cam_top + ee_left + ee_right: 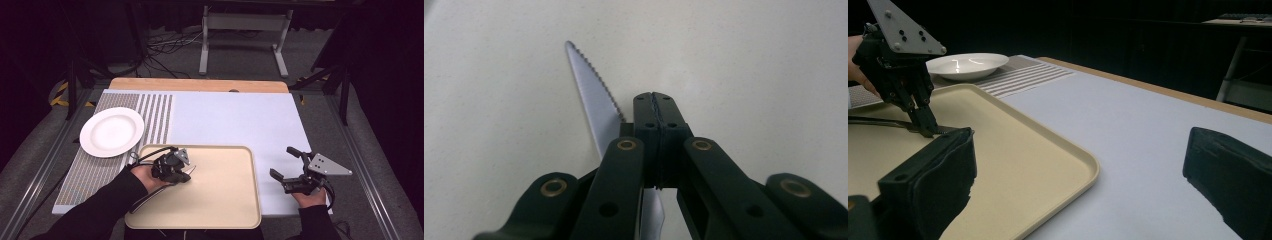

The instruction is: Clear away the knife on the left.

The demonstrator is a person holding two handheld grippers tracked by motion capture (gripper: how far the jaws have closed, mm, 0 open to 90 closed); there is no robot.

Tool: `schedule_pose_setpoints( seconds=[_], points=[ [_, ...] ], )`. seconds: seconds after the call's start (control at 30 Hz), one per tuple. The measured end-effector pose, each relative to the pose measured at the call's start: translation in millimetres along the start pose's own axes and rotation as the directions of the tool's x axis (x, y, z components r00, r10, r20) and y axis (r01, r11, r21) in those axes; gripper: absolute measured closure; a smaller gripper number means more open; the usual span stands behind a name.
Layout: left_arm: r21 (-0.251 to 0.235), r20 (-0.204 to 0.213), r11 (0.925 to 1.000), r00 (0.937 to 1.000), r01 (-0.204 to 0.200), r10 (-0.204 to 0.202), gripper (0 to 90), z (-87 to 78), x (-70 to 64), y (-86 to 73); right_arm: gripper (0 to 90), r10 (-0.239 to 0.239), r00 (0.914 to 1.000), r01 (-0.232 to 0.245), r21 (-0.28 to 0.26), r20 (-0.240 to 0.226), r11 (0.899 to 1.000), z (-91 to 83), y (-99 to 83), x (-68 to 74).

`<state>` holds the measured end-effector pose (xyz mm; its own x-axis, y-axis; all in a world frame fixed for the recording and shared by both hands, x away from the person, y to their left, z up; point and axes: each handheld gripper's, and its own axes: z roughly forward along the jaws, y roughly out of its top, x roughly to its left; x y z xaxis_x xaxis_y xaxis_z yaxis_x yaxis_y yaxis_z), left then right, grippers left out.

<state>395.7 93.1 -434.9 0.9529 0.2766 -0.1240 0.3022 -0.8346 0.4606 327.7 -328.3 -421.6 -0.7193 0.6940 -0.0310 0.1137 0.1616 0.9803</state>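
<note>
Beige plastic, smooth and round-cornered, is forming the tray [220,200] lying at the near edge of the table in the high view, on a pale grey mat [235,120]. Beyond the tray's far left corner a white round plate [111,131] is sitting on a striped woven placemat [150,117], just beside the tray's rim. Over the tray's left part the left gripper [189,170] is pressing down with its jaws together on a table knife [155,192], whose handle is trailing back toward the tray's near left corner, under the person's dark sleeve. Right of the tray, off its rim and above the mat, the right gripper [283,164] is hovering with its jaws spread wide apart and nothing between them; a grey three-cornered plate is riding on top of it.

Looking along the left gripper [654,97] in its own view, the black jaws are meeting tip to tip, clamping the table knife [591,97] at the base of its blade. The steel blade, serrated along one edge and tapering to a point, is slanting away up and left over the tray's matte floor [749,60].

Across the right gripper view, two blunt black jaws are standing far apart, holding nothing. Between them the tray's raised rim [1068,145] is curving round its corner. Over the tray the left gripper [928,131] is pinching the knife down low, and behind it the plate [967,65] is resting on the placemat [1023,77].
</note>
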Motion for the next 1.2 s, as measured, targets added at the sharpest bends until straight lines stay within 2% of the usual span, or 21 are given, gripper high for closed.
schedule_pose_setpoints(
  seconds=[0.17, 0.43, 0.6, 1.2],
  points=[
    [0.009, -0.027, 1.0000, 0.9996, 0.003, -0.003, 90.0, -2.6, 3.7, -2.0, 1.4, -0.002, 1.0000, 0.002, 0.001, 0.000, 1.000, 0.3, -0.1, 0.1],
    [0.005, -0.021, 0.9996, 0.9994, 0.026, -0.026, 90.0, -5.8, 10.5, -6.7, 1.4, 0.000, 1.0000, 0.000, 0.005, -0.001, 1.000, 0.4, -0.2, 0.1],
    [0.011, -0.041, 0.9996, 0.9988, 0.027, -0.027, 90.0, -8.9, 13.8, -10.3, 1.4, 0.000, 1.0000, 0.000, 0.004, -0.001, 1.000, 0.4, -0.3, 0.2],
    [0.006, -0.082, 0.9967, 0.9935, 0.081, -0.080, 90.0, -21.9, 30.5, -30.0, 1.4, 0.002, 1.0000, -0.002, 0.009, 0.000, 1.000, 1.3, -0.5, 0.6]
  ],
)
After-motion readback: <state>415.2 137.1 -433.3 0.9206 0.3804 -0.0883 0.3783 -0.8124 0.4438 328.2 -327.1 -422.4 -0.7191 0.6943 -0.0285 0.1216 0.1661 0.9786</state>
